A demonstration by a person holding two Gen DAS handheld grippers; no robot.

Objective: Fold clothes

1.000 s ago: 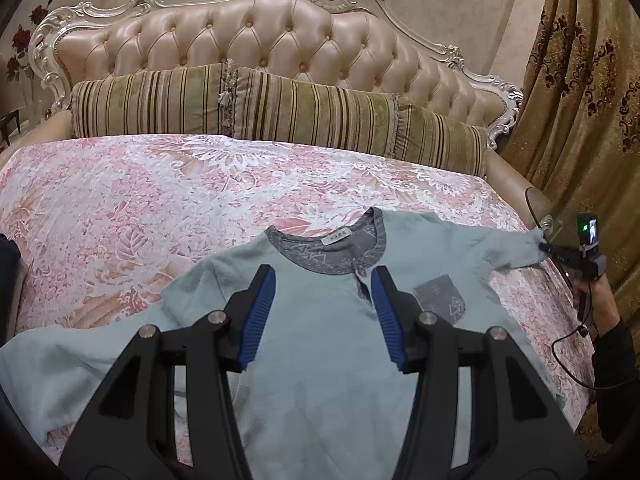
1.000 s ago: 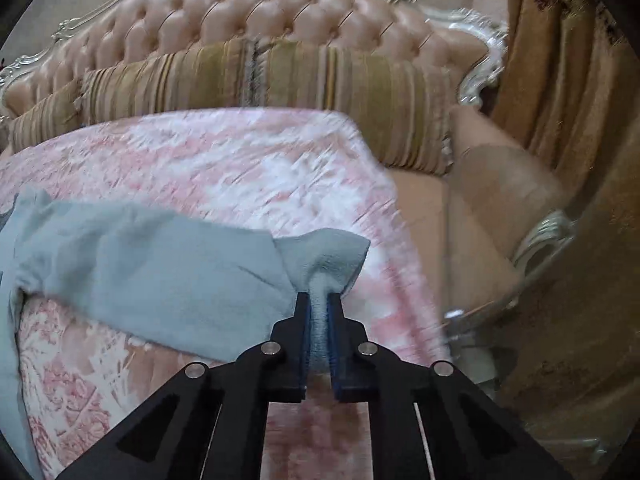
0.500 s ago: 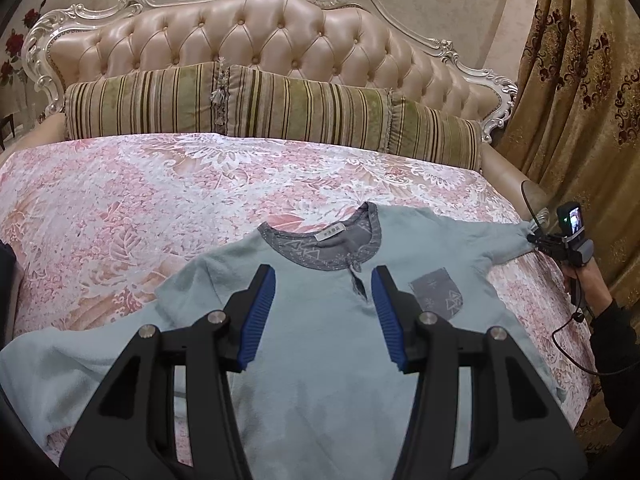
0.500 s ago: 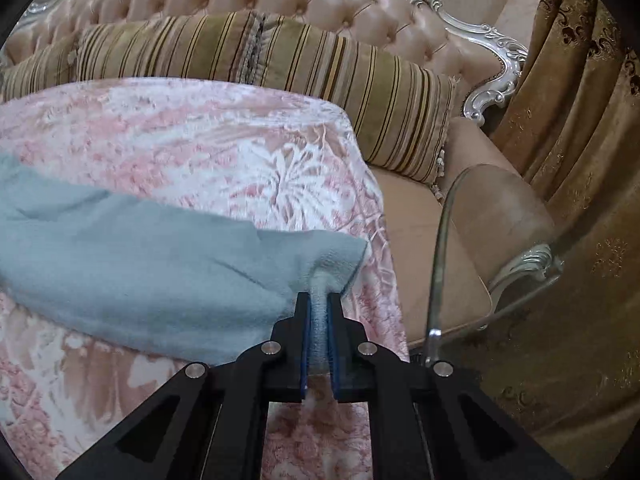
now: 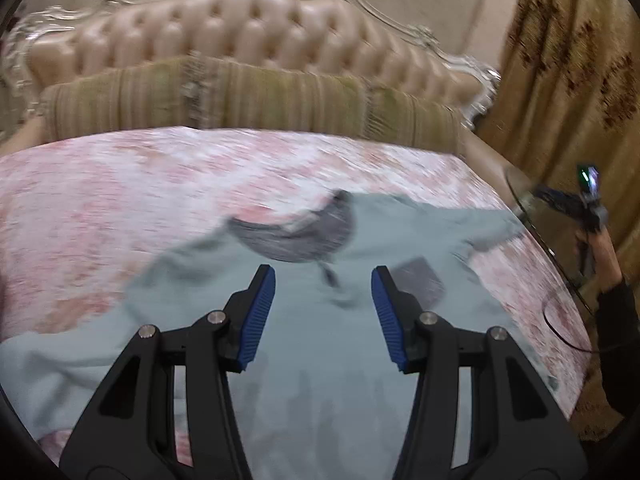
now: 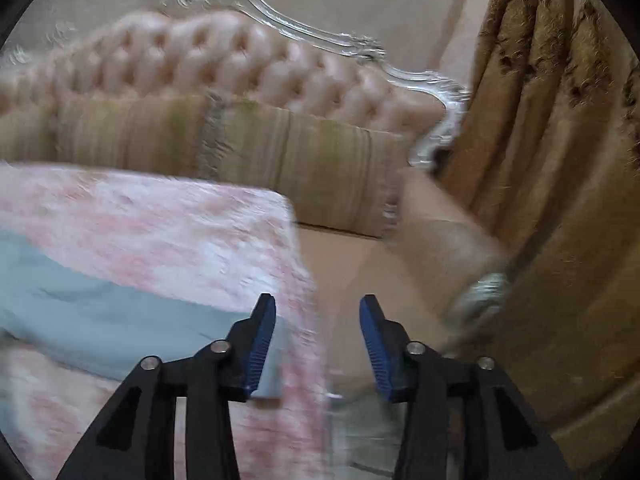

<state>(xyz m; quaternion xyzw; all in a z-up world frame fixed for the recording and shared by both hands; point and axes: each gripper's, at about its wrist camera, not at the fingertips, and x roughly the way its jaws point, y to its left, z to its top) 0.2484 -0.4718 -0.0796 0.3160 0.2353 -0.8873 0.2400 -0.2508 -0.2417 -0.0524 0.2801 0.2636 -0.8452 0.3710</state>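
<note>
A pale blue-grey T-shirt (image 5: 320, 368) with a dark grey collar (image 5: 296, 240) and a grey chest pocket lies face up on the pink floral bedspread (image 5: 140, 184). My left gripper (image 5: 323, 280) hovers open above its chest, nothing between the fingers. In the right wrist view my right gripper (image 6: 317, 310) is opening above the bed's right edge; the shirt's sleeve (image 6: 120, 320) lies on the bed, its tip beside the left pad, with no pad pressing on it. The right gripper (image 5: 588, 200) also shows at the far right of the left wrist view, held in a hand.
Striped bolster pillows (image 5: 248, 100) lean on a tufted pink headboard (image 5: 256, 36). Gold curtains (image 6: 560, 160) hang to the right. A tan padded bed frame (image 6: 380, 272) and a glass-topped side table (image 5: 536, 216) border the bed's right edge.
My right gripper has opened and let go of the sleeve end, then risen; the sleeve now lies on the bed. The left view has shifted a little and is blurred.
</note>
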